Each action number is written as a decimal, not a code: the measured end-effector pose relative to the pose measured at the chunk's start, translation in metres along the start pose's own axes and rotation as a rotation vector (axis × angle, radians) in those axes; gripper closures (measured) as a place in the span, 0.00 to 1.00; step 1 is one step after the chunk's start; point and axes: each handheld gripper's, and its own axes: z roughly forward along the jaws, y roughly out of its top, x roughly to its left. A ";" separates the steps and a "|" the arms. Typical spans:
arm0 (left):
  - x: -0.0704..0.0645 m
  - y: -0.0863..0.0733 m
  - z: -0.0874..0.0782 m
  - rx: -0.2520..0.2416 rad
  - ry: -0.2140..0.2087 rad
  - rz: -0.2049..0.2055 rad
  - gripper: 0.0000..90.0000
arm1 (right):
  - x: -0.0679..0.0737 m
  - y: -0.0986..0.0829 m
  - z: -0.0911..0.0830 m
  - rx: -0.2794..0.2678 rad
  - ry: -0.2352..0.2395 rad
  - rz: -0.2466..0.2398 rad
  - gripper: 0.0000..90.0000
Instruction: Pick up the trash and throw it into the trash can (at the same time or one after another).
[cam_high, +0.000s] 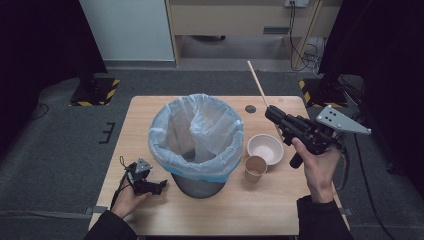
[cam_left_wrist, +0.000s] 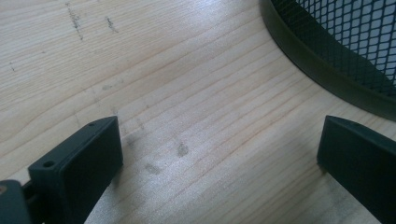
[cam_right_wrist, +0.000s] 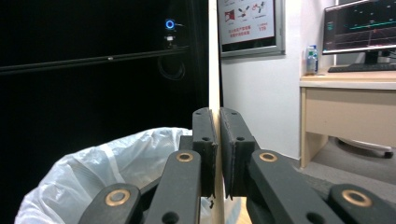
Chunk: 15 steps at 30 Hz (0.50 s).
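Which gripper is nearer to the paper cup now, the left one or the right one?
Right. The right gripper hovers just behind the paper cup; the left gripper rests across the bin.

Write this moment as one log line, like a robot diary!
right gripper: shut on stick, raised beside bin | left gripper: open, on table | cup, bowl: untouched

From my high view the table (cam_high: 260, 210) is lit evenly from overhead, while black curtains at both sides swallow the light and the trash bag (cam_high: 196, 131) glows pale with soft sheen. My left gripper view is bright and slightly washed, the wood grain crisp but the near jaws soft-edged, with a faint shadow under them. In my right gripper view the left half is almost black, the monitor (cam_right_wrist: 358, 29) glares, and the background looks soft.
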 end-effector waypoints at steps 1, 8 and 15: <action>0.000 0.000 0.000 0.000 0.000 0.000 0.00 | 0.001 0.001 0.001 0.000 0.004 -0.002 0.95; 0.000 0.000 0.000 0.000 0.000 0.000 0.00 | 0.014 0.009 0.017 -0.003 0.037 -0.016 0.95; 0.000 0.000 0.000 0.000 0.000 0.000 0.00 | 0.025 0.010 0.034 0.008 0.066 -0.017 0.95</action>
